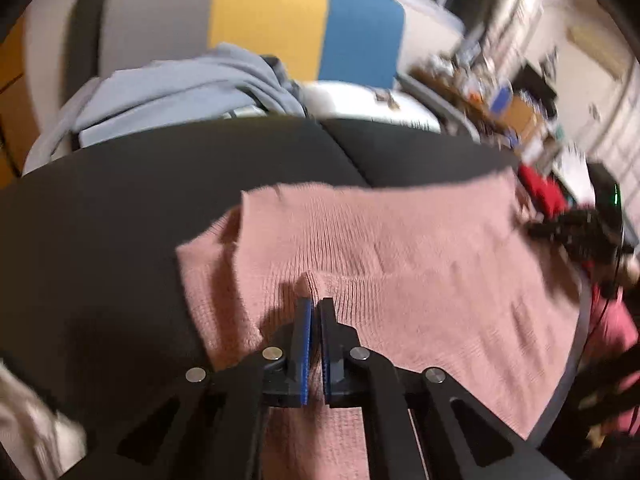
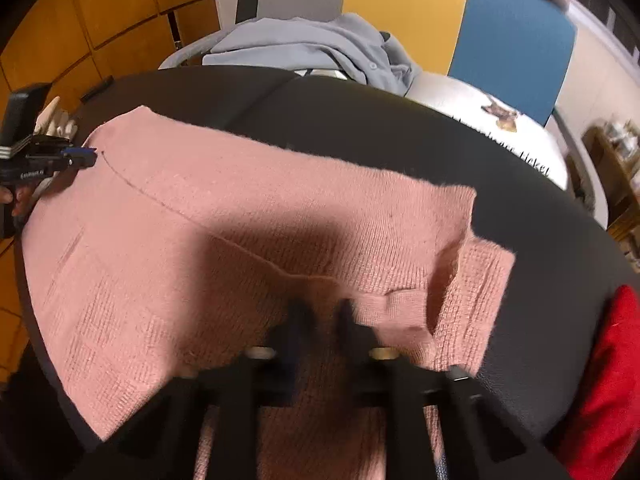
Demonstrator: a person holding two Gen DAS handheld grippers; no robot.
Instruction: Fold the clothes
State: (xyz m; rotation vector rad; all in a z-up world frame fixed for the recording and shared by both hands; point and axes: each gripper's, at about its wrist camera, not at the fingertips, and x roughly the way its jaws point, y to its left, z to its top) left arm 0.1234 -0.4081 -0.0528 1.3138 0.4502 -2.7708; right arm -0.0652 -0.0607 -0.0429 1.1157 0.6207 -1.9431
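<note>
Left claw (image 1: 314, 306) pinches a ridge of the pink sweater (image 1: 400, 248); right claw (image 2: 320, 312) is too blurred to judge.

The left jaws sit almost closed on a small peak of knit, so a pull could slip off the thin bite or stretch it. Whether the right claw grips anything I cannot tell; if only one side holds, the fold would likely drag crooked. The sweater lies spread on the black seat (image 1: 100, 220), one layer lapped over another, its near edge off the rim. Beyond, a grey garment (image 2: 320, 46) is heaped.
</note>
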